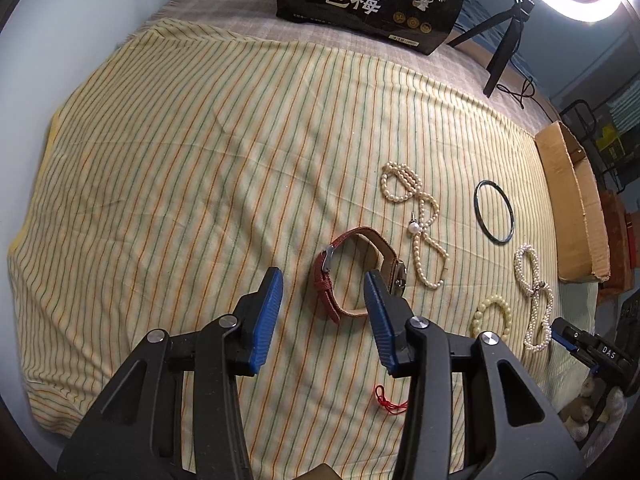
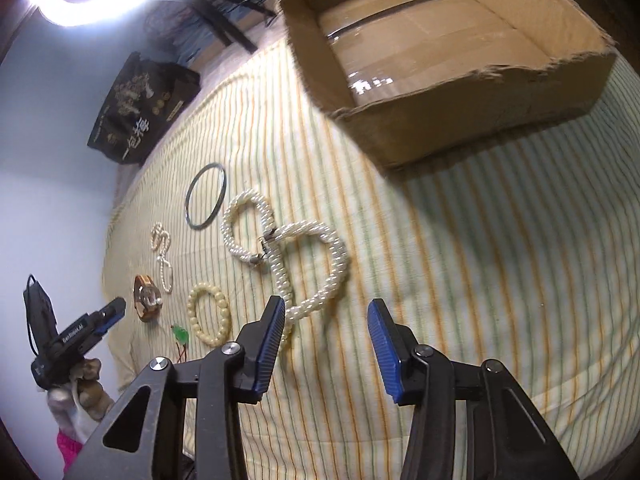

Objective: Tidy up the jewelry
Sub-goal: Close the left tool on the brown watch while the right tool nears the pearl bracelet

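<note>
Left wrist view: left gripper (image 1: 324, 280) jaws apart, nothing pinched; red-strap watch (image 1: 352, 270) lies on its side between the pads, centre frame, strap loop running lower left to upper right. Its face is hidden behind the right pad. Red cord (image 1: 390, 400) at bottom centre is partly cut off by the gripper body.

Right wrist view: right gripper (image 2: 328, 316) also open, gripping nothing; the lower end of the thick pearl rope (image 2: 304, 256) is hidden behind its left pad, rope running bottom centre toward upper left.

Count on the striped cloth (image 1: 180, 160): one watch, one dark bangle (image 1: 493, 212), one thin pearl strand (image 1: 416, 216), one cream bead bracelet (image 1: 491, 314), one small green charm (image 2: 181, 336) (blurry). One cardboard box (image 2: 440, 60), upper right, far edge cropped.
</note>
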Available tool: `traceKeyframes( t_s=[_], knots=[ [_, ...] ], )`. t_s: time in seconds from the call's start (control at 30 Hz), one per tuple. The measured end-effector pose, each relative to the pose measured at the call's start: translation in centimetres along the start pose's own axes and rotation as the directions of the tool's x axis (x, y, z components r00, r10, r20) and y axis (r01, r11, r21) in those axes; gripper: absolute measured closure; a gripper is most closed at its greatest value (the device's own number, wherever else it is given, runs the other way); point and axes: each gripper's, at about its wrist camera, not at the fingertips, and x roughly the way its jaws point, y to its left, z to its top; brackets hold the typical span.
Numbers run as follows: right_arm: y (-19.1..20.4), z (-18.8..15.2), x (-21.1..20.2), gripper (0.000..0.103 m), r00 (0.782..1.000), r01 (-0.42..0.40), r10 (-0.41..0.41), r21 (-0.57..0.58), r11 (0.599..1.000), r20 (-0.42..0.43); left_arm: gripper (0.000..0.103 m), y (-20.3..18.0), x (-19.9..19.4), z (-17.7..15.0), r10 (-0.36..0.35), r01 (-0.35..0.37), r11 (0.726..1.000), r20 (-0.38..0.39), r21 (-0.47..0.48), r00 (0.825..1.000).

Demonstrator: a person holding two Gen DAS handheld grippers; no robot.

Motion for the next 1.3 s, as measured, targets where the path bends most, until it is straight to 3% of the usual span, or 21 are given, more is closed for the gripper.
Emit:
traceKeyframes(
  t_s=[0.23, 0.53, 0.83, 1.07, 1.2, 1.27, 1.3],
  knots=[
    [0.9, 1.0, 0.8, 0.057, 0.997, 0.075, -0.075, 0.001, 0.997, 0.033, 0.06, -0.3, 0.5, 0.4, 0.0, 0.0, 1.0, -0.004, 0.0, 1.0],
    [3.0, 1.3, 1.9, 0.064, 0.974, 0.225, -0.218, -0.14, 0.964, 0.067, 0.06, -0.3, 1.8, 0.5, 0.028, -0.028, 1.0, -0.029, 0.013, 0.999],
    [2.2, 1.8, 1.9, 0.082, 0.975, 0.22, -0.212, -0.122, 0.968, 0.073, 0.068, 0.0, 3.6, 0.8, 0.061, -0.061, 0.998, -0.06, -0.001, 0.996],
    [1.7, 1.7, 1.8, 0.078, 0.979, 0.197, -0.191, -0.122, 0.973, 0.066, 0.071, -0.5, 4.3, 0.9, 0.075, -0.075, 0.997, -0.061, 0.005, 0.995],
    [3.1, 1.4, 2.3, 0.079, 0.964, 0.263, -0.248, -0.208, 0.942, 0.097, 0.082, -1.0, 4.5, 1.0, 0.094, -0.094, 0.996, -0.052, 0.013, 0.994],
    [3.5, 1.3, 2.2, 0.093, 0.96, 0.277, -0.256, -0.239, 0.93, 0.115, 0.091, -1.1, 4.4, 1.0, 0.099, -0.098, 0.995, -0.047, 0.009, 0.994],
    [3.6, 1.3, 2.2, 0.096, 0.96, 0.277, -0.255, -0.245, 0.929, 0.12, 0.095, -1.1, 4.3, 1.1, 0.096, -0.096, 0.995, -0.047, 0.006, 0.994]
  ],
)
